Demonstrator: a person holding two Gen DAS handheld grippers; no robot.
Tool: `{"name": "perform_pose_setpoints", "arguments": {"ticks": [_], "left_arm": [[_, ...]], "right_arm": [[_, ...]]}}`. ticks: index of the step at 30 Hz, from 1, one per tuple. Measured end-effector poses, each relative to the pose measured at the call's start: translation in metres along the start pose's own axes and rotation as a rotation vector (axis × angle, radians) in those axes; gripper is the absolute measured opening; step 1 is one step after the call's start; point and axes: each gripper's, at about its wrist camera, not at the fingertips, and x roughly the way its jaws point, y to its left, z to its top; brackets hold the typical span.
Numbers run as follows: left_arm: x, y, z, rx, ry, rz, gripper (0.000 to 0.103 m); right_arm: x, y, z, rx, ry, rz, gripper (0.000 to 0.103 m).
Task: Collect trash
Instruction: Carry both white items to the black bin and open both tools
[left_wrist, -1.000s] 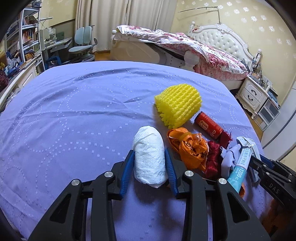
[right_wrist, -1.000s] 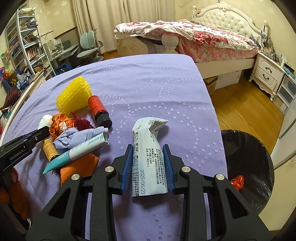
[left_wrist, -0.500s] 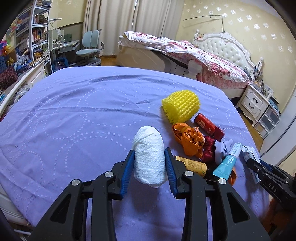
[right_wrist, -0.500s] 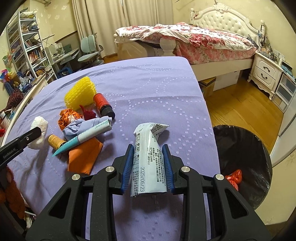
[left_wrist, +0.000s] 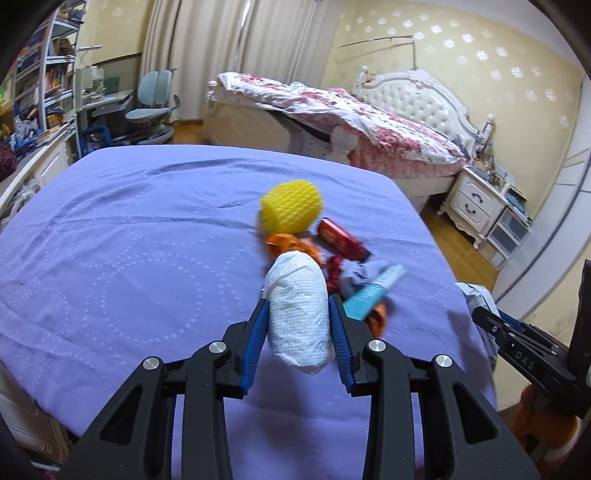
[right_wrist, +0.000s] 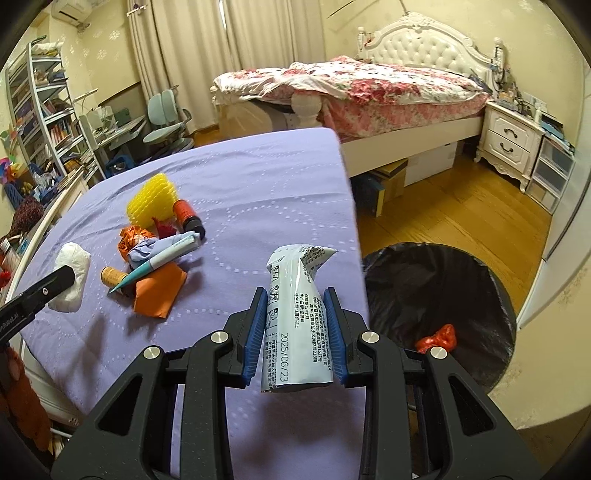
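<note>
My left gripper (left_wrist: 298, 308) is shut on a white wad of tissue paper (left_wrist: 297, 310), lifted off the purple bedspread (left_wrist: 147, 236). My right gripper (right_wrist: 295, 314) is shut on a pale printed packet (right_wrist: 297, 321), held above the bed's corner. A black-lined trash bin (right_wrist: 439, 306) stands on the floor to the right, with a red scrap (right_wrist: 437, 338) inside. More trash lies in a pile on the bed: a yellow foam net (right_wrist: 151, 201), a red bottle (right_wrist: 186, 216), an orange wrapper (right_wrist: 157, 290), a teal tube (right_wrist: 159, 260). In the right wrist view the tissue wad (right_wrist: 72, 277) shows at the left.
A second bed (right_wrist: 369, 92) with a floral quilt stands behind. A white nightstand (right_wrist: 511, 142) is at the right, a desk chair (right_wrist: 166, 122) and bookshelves (right_wrist: 44, 122) at the left. Wooden floor (right_wrist: 443, 206) lies between bed and bin.
Both grippers have lifted and drawn back from the bed with their items. The trash pile looks farther away, and more of the bin shows in the right wrist view.
</note>
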Motion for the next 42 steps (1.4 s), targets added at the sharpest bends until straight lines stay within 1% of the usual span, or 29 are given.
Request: {"name": "perform_pose_setpoints", "arguments": {"ticks": [9,13,18,21,27,41,42], "left_arm": [[0.012,-0.064,-0.003,0.094,0.008,-0.109,0.035],[0.024,-0.096,-0.002,0.137,0.017,-0.163,0.036],[0.042,-0.138,-0.004,0.206,0.028,-0.209,0.035],[0.052,-0.158,-0.004,0.235,0.039,-0.223,0.036],[0.072,-0.191,-0.006,0.289,0.062,-0.237,0.036],[0.105,-0.232,-0.010,0.364,0.094,-0.223,0.036],[0.108,-0.233,-0.011,0.369,0.097,-0.219,0.037]], "right_arm": [[-0.022,-0.047,-0.003,0.080,-0.044,-0.079,0.030],[-0.023,-0.067,-0.005,0.110,-0.048,-0.106,0.030],[-0.023,-0.090,-0.006,0.136,-0.053,-0.139,0.030],[-0.021,-0.105,-0.007,0.147,-0.057,-0.163,0.030],[-0.018,-0.130,-0.008,0.176,-0.058,-0.180,0.030],[-0.005,-0.166,-0.005,0.224,-0.050,-0.196,0.031],[-0.003,-0.169,-0.005,0.229,-0.049,-0.196,0.031]]}}
